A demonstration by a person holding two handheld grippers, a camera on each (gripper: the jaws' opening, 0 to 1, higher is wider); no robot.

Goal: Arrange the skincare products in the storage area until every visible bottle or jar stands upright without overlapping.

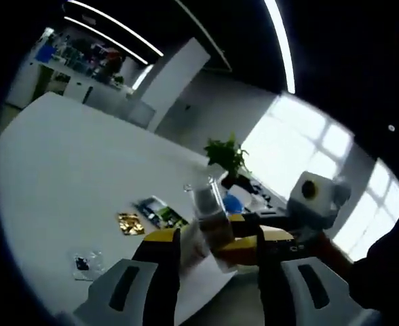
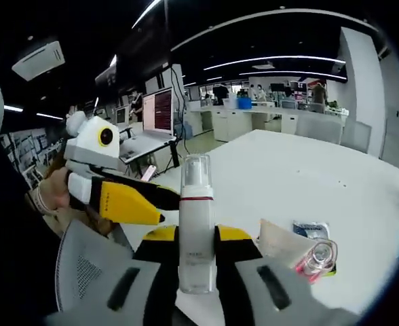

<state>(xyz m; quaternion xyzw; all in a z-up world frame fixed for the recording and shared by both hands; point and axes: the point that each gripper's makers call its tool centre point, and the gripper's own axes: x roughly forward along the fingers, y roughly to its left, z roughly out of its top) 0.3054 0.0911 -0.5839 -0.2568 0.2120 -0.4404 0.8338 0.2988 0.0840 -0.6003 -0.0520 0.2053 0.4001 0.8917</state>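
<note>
A white pump bottle with a clear cap and a red band stands upright above the white table. My right gripper is shut on its lower body. The same bottle appears tilted in the left gripper view, between the wide-apart jaws of my left gripper, which is open and not touching it. The right gripper reaches in there from the right. In the right gripper view the left gripper comes in from the left, its tips just beside the bottle. A small clear bottle with pink contents lies on its side.
A paper card and a flat packet lie by the small bottle. On the table are a gold sachet, green and black packets and a clear bag. A potted plant stands further back.
</note>
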